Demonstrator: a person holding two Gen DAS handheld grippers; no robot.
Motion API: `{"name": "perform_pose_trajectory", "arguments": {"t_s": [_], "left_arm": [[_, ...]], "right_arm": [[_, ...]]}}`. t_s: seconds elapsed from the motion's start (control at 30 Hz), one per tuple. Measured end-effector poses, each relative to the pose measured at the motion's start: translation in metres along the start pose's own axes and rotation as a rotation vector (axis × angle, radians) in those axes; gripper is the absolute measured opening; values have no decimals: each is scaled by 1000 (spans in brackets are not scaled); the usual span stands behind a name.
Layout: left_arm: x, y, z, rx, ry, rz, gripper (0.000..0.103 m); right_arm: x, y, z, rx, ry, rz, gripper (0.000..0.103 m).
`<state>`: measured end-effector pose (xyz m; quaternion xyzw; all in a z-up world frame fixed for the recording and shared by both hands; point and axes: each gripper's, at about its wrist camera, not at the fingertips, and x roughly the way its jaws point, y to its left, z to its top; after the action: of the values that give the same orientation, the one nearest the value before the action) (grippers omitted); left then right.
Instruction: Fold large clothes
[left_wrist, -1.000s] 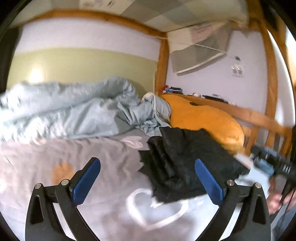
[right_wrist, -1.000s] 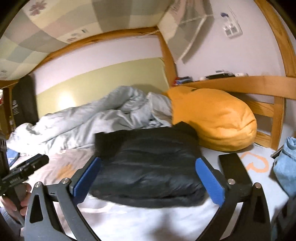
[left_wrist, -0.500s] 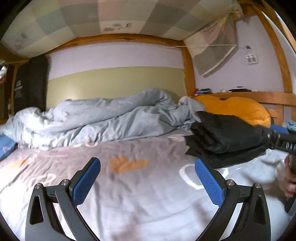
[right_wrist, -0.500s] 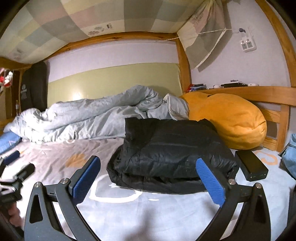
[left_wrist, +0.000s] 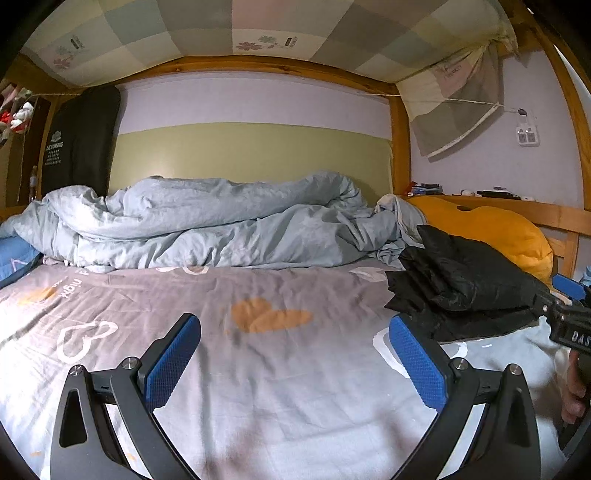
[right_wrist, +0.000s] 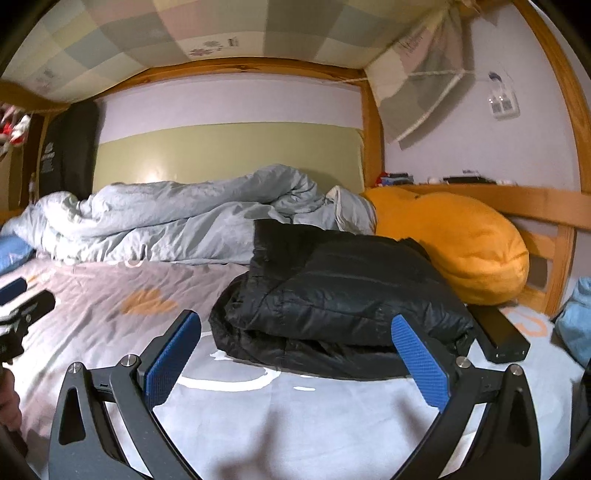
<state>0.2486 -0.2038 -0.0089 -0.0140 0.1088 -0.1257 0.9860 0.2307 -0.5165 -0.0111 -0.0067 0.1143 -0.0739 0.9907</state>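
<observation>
Right wrist view: black jacket (right_wrist: 343, 295) larger in frame, folded, fingers (right_wrist: 421, 356) apart.

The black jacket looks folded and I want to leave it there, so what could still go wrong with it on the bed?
The black jacket is a puffy, slippery-looking stack, with lower layers splaying out at the front; it may spring open. A black box-shaped item lies right beside it, and could get knocked by the open right gripper. The orange pillow sits close behind, so shifting it may topple the fold.
</observation>
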Motion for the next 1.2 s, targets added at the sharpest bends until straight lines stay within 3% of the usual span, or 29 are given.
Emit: {"name": "perform_pose_trajectory", "arguments": {"t_s": [1.2], "left_arm": [[-3,4,1,-3,-5,0,103]], "right_arm": [[-5,19,-2,-78,-4,19,103]]}}
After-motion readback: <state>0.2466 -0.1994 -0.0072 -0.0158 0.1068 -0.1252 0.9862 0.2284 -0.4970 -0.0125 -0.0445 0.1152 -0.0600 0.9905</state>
